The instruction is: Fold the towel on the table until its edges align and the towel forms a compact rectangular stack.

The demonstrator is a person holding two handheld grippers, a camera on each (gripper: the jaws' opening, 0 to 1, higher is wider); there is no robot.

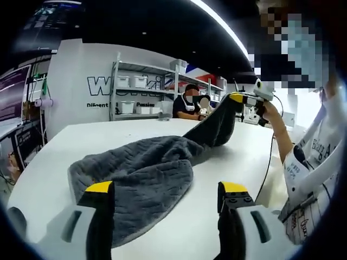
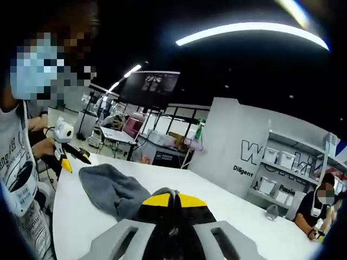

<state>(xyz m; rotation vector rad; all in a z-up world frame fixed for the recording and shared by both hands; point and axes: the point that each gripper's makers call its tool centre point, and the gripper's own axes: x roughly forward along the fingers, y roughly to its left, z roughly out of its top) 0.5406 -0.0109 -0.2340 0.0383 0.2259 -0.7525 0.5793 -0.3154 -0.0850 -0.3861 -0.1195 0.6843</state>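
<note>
A: Start at the right gripper [image 2: 173, 201]; what has it got?

B: Its yellow-tipped jaws are pressed together on a corner of the dark grey, ribbed terry towel [image 1: 146, 179]; in the left gripper view that same right gripper sits at the far side, lifted above the white desk [image 1: 135, 132], with a strip of cloth hanging from it down to the pile.

A: And the left gripper [image 1: 167, 197]?

B: Jaws spread apart, nothing between them; they hover just over the near edge of the heap, one jaw in front of the cloth, the other over bare desk.

A: Where does the rest of the towel lie?

B: Bunched in a rumpled mound near the middle of the desk, well inside its edges; no fold line is set yet.

A: So how would you do this step well?

B: I would judge it a spreading step; the left gripper should take the neighbouring corner, not a mid-fold, then both draw apart so the edge goes taut; lay it flat before folding, or the edges won't line up; keep the lift low so the cloth stays on the desk.
</note>
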